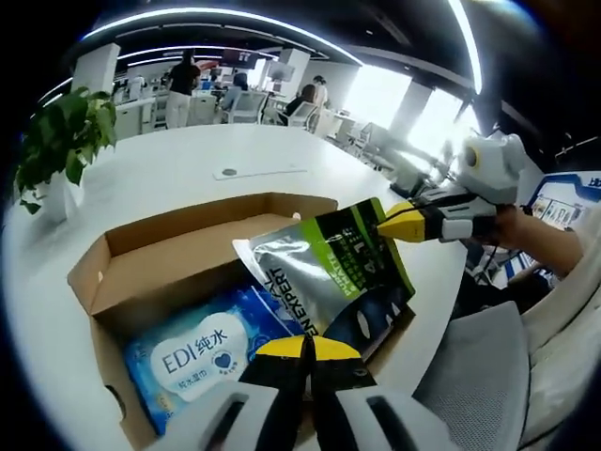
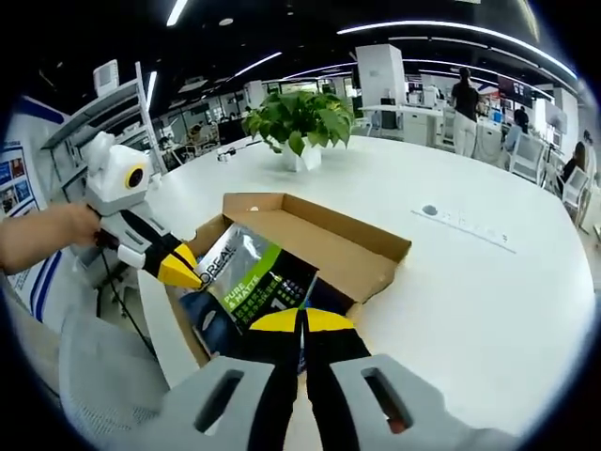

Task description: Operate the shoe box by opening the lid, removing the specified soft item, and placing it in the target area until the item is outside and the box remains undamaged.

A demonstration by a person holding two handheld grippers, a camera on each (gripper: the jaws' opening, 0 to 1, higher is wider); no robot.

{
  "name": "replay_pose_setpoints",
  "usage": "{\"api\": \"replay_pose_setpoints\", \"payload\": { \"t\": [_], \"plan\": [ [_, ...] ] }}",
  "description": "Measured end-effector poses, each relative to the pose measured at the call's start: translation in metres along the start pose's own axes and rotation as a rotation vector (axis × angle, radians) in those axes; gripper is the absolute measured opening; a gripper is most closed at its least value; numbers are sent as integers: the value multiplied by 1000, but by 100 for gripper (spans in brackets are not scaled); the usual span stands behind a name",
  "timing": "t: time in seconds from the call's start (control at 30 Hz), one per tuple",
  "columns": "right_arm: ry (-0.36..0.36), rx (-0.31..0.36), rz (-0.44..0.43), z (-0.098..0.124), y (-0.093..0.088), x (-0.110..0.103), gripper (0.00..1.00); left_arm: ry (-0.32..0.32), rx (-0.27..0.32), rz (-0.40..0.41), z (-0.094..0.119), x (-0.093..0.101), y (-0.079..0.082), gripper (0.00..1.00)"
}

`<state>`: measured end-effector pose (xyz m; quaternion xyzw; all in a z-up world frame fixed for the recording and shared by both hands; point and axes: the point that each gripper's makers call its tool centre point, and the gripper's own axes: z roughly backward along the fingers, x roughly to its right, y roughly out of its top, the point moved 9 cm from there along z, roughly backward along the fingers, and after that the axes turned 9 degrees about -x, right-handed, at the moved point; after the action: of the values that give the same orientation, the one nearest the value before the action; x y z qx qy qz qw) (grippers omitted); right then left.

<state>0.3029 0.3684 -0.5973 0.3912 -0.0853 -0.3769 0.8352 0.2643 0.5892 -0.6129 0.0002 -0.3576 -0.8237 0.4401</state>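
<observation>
Two tongs: both yours, each seen in both views.
Right tongs [image 2: 300,324]: jaws pressed together with no gap, nipping the near edge of the pouch in the right gripper view. In the left gripper view you see the same tongs [image 1: 387,224] coming in from the right, yellow tips clamped on the pouch's top corner, your hand [image 1: 526,230] behind them.
Left tongs [image 1: 302,349]: jaws together in the left gripper view, tips at the pouch's lower edge; whether they have hold of it, you cannot tell. In the right gripper view these tongs [image 2: 183,272] come in from the left, tip just beside the pouch's edge at the box's near corner.
Pouch [image 1: 324,263]: silver and green soft pack, printed "PURE MATTE" in the right gripper view [image 2: 249,277]. It stands tilted, top end raised above the box rim, lower end inside the box.
Shoe box [image 1: 131,272]: brown cardboard, lid folded open and back; sits on the bench near its edge [image 2: 347,254].
Wet wipes pack [image 1: 192,352]: blue, labelled "EDI", lying flat in the box beside the pouch.
Bench [image 1: 188,178]: white, rounded [image 2: 470,301].
Potted plant [image 2: 300,122]: green, white pot, on the bench well beyond the box [image 1: 61,136].
Background: people at desks, far off.
</observation>
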Motion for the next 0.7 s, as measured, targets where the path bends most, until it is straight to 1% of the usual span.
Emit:
{"api": "replay_pose_setpoints", "payload": {
  "t": [0.27,0.5,0.57,0.7],
  "plan": [
    [-33,1,-39,17,-7,21,0,-21,-6,-30,-15,17,15,0],
    [-57,0,-64,28,-13,35,0,-35,-17,-54,-29,27,27,0],
    [-63,1,-73,31,-15,41,0,-35,-24,-66,-35,33,30,0],
    [-77,-4,-84,36,-19,49,0,-43,-30,-68,-44,38,35,0]
  ]
}}
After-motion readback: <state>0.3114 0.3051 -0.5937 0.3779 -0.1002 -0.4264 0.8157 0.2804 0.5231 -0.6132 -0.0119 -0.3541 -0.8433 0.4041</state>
